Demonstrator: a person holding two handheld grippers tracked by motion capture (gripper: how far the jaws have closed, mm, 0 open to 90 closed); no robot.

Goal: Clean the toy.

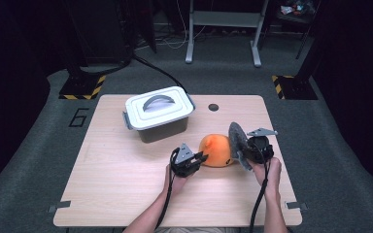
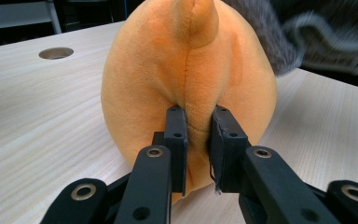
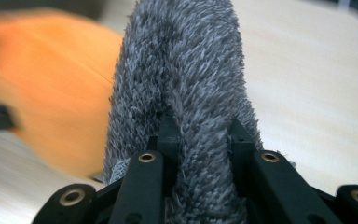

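Pinching the orange plush toy point(image 2: 186, 88) near mid-table at its seam, my left gripper point(image 2: 196, 140) finds it soft, light; my right gripper point(image 3: 200, 135) clamps the limp grey cloth point(image 3: 186, 79) just right.

The orange plush toy point(image 3: 51, 88) is showing blurred in the right gripper view; the grey cloth point(image 3: 186, 93) is hiding its far side.

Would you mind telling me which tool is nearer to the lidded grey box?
Left. The left tool, pinching the orange plush, sits just in front of the lidded grey box; the right tool, gripping the grey cloth, is beyond the plush.
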